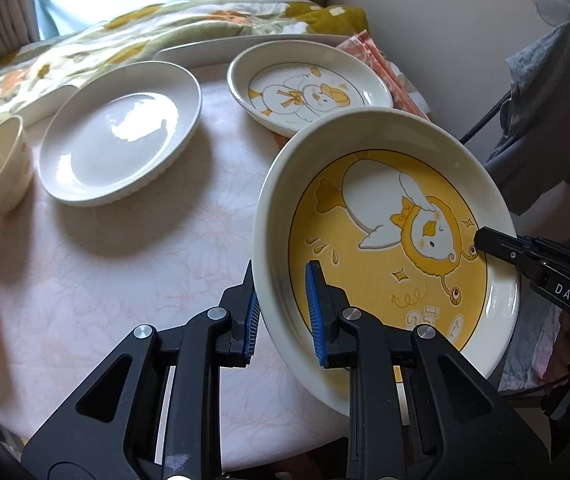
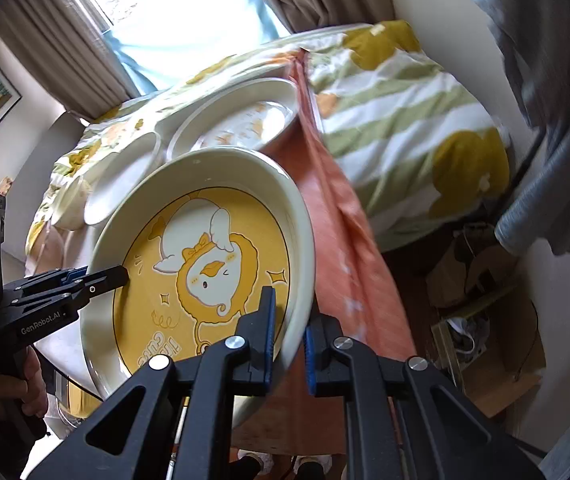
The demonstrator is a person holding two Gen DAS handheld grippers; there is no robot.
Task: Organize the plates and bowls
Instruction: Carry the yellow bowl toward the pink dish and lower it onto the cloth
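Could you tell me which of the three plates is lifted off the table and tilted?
The yellow duck plate; both tools grip its rim. The plain white plate and the smaller duck plate lie flat on the table.

Left wrist cam sat close behind its own fingers, looking steeply down across the table (image 1: 125, 280) twd the window. Right wrist cam looked down from the opposite rim, w/ bedding and floor beyond. Both views shared the yellow plate (image 1: 385, 240) (image 2: 205, 260), seen at close range.
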